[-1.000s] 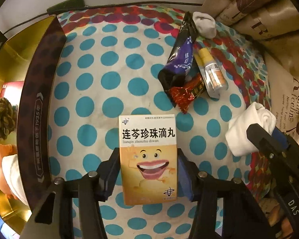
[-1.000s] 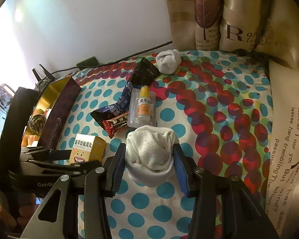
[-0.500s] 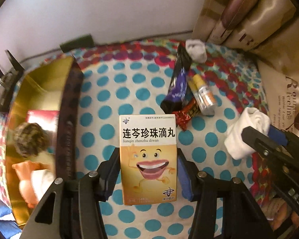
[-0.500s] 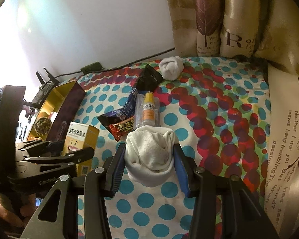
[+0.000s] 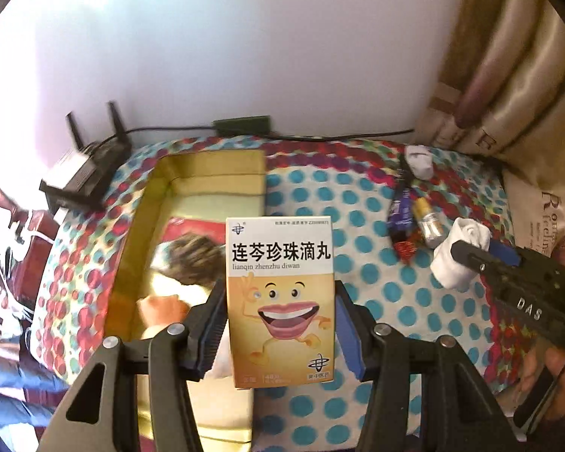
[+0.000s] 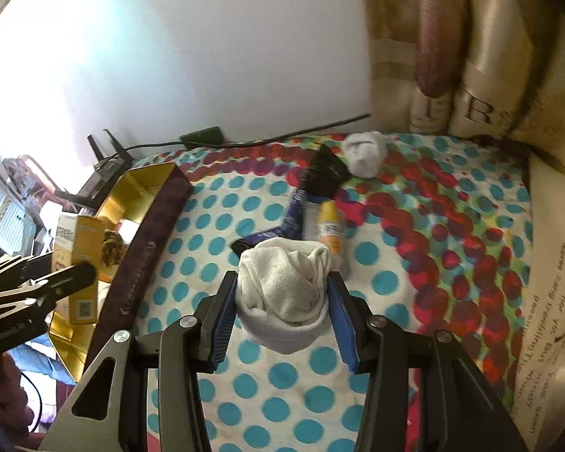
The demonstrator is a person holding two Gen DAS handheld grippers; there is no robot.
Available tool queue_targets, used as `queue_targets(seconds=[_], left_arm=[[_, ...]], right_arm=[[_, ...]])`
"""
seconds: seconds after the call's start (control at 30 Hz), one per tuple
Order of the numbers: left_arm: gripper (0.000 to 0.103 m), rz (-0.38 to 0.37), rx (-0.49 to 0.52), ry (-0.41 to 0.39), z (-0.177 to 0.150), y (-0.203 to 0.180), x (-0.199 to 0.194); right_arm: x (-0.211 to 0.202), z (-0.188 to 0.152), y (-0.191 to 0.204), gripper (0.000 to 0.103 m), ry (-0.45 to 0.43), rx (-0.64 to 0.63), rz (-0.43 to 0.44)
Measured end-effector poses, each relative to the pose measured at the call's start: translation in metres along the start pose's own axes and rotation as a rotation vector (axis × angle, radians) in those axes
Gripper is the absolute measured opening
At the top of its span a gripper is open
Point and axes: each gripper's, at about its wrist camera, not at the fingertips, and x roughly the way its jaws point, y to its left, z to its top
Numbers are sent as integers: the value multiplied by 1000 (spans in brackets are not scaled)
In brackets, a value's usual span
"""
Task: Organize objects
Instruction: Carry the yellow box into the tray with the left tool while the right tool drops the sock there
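Note:
My left gripper [image 5: 280, 314] is shut on an orange and white medicine box [image 5: 280, 293] with a cartoon mouth, held upright over the right edge of the gold-lined box [image 5: 158, 203]. From the right wrist view the same medicine box [image 6: 79, 263] hangs above that gold box [image 6: 147, 184]. My right gripper [image 6: 282, 301] is shut on a rolled white sock [image 6: 282, 290], lifted above the dotted cloth. The right gripper [image 5: 471, 260] with its sock [image 5: 459, 256] shows at the right in the left wrist view.
On the dotted cloth [image 6: 282, 395] lie a second white sock [image 6: 363, 152], a dark snack wrapper [image 6: 320, 180] and a small yellow-capped bottle [image 6: 329, 226]. A pine cone [image 5: 192, 260] and other items lie in the gold box. A router [image 5: 83, 165] stands by the wall; curtains [image 6: 489, 75] hang right.
The left gripper rose and swung left with the medicine box, from above the cloth to above the gold box. The right gripper lifted a little with the sock.

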Motion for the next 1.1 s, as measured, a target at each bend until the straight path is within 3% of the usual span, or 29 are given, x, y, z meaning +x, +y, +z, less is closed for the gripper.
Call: queue_targets(seconds=[0.3, 0.5, 0.93, 1.1], left_arm=[[54, 63, -120, 37, -37, 72, -4], [54, 71, -160, 82, -55, 97, 4], [55, 23, -221, 180, -72, 126, 29], [66, -31, -201, 181, -73, 123, 27]], right_arm=[[11, 10, 47, 44, 10, -97, 64], [18, 15, 75, 44, 20, -150, 92], [29, 16, 113, 44, 44, -223, 112], [33, 17, 124, 44, 55, -245, 118]])
